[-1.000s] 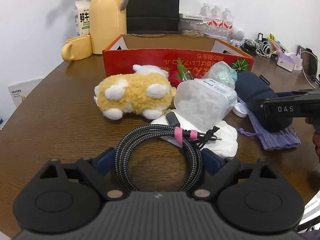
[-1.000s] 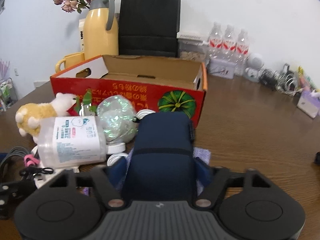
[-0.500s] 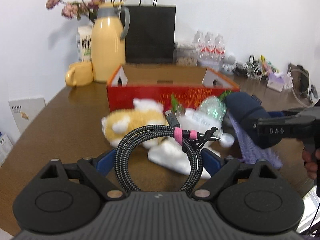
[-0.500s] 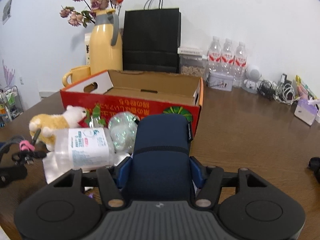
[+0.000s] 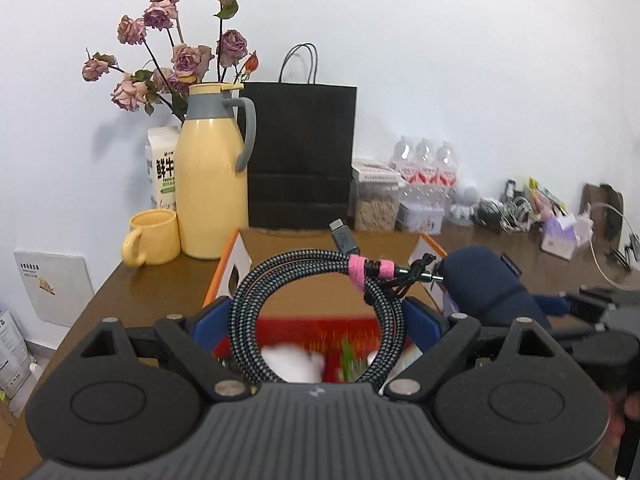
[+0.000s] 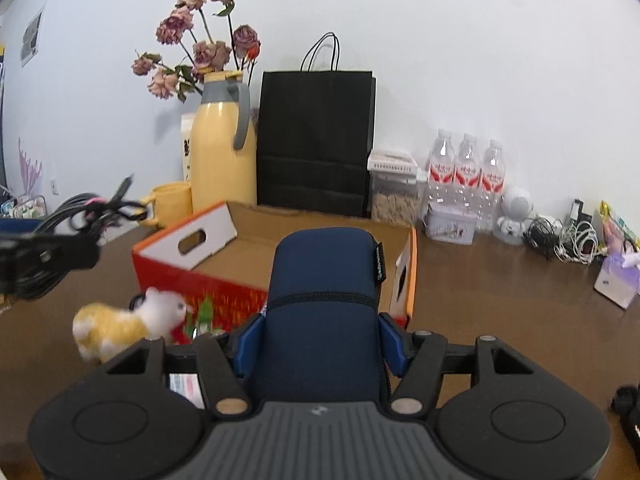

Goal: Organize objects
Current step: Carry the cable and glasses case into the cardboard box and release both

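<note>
White wall backs a brown wooden table (image 6: 500, 300) crowded along its far edge: a yellow jug (image 5: 210, 184) holding dried roses (image 5: 180, 56), a yellow mug (image 5: 154, 238), a black paper bag (image 6: 316, 140), a clear tub (image 6: 394, 192) with a white lid, three water bottles (image 6: 466, 172) and a tangle of white cords (image 6: 572, 238) toward the far right corner.

An open cardboard box (image 6: 248, 252) with red sides sits near the middle of the table; its inside shows only bare cardboard, and part of its floor is hidden behind what the grippers carry.

The left gripper (image 5: 318, 322) is clenched on a coiled braided cable (image 5: 316, 312) bound with pink ties; the blue pads press the coil's sides, and it hangs in front of the box. In the right wrist view the same cable is a dark blur at the left edge.

The right gripper (image 6: 320, 340) grasps a navy pouch (image 6: 324, 304) between its blue pads, raised in front of the box. Its jaws have just been closing on the pouch. The pouch's lower end is cut off behind the gripper body.

By the box's near wall lies a yellow-and-white plush toy (image 6: 128, 324), blurred. Beside it something red and green is too smeared to name, and a labelled thing under the right gripper shows only a corner.
</note>
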`<action>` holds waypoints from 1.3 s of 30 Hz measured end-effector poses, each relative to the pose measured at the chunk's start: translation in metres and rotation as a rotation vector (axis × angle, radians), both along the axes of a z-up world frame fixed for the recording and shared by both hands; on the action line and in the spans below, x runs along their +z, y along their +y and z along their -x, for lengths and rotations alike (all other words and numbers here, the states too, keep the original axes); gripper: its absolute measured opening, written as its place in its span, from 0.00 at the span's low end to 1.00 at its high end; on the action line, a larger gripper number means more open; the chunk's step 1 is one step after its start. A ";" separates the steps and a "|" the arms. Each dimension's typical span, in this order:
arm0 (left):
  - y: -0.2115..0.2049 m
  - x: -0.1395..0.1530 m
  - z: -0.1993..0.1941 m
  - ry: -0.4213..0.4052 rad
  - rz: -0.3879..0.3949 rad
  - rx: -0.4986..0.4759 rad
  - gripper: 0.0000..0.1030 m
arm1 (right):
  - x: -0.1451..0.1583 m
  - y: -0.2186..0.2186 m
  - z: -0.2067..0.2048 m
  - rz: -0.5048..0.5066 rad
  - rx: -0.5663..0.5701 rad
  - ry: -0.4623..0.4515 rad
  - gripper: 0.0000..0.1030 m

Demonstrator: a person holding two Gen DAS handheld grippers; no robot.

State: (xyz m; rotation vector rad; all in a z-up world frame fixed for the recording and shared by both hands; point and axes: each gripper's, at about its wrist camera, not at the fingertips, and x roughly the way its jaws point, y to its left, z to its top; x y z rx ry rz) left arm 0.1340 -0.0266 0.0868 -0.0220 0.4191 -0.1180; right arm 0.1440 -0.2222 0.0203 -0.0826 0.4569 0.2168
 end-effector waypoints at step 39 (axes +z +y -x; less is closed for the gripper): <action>-0.016 -0.059 -0.205 0.201 -0.039 0.141 1.00 | -0.032 0.028 -0.184 -0.015 -0.055 0.149 1.00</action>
